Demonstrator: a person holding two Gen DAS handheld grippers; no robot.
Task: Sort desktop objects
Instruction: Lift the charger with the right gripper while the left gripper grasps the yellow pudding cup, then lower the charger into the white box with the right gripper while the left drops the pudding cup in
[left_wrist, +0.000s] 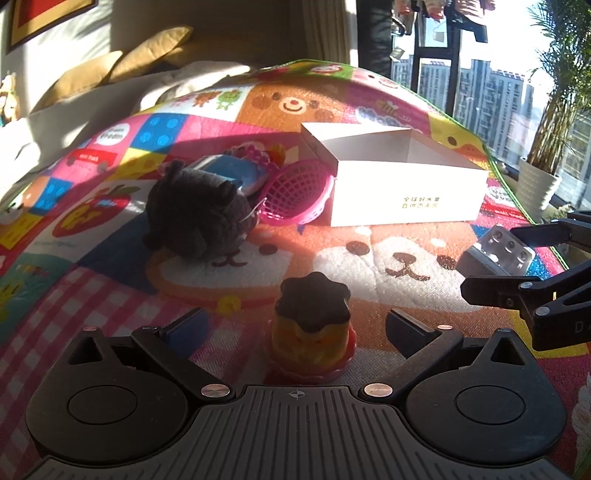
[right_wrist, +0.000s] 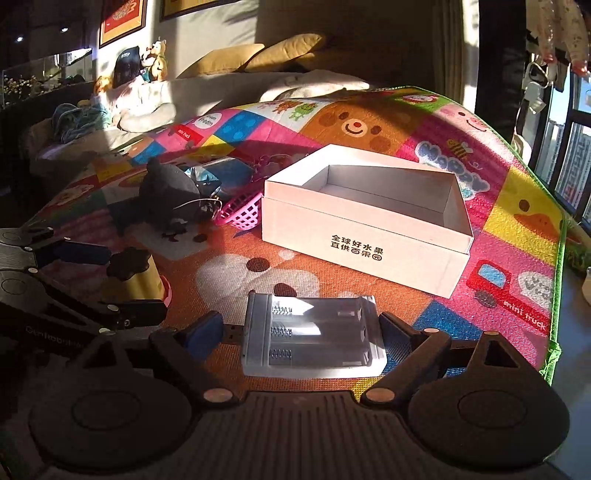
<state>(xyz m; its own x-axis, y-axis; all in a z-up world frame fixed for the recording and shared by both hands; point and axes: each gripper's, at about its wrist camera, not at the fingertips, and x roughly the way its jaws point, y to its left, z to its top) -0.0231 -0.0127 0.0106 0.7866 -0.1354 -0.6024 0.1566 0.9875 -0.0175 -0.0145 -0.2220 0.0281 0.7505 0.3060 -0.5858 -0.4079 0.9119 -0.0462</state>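
Your plush toy (left_wrist: 195, 218) hides part of the pink basket (left_wrist: 295, 195); the blue packet (left_wrist: 236, 171) behind stays unidentifiable.

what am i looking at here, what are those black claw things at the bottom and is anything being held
They are two hand-held grippers, each with a camera looking along its jaws. The left gripper straddles a toy cake on the mat; its jaws stand wide and do not touch it. The right gripper straddles a clear battery case; its jaws look open too, so nothing is held. Beyond lie a white box, empty, a pink basket and a dark plush toy.
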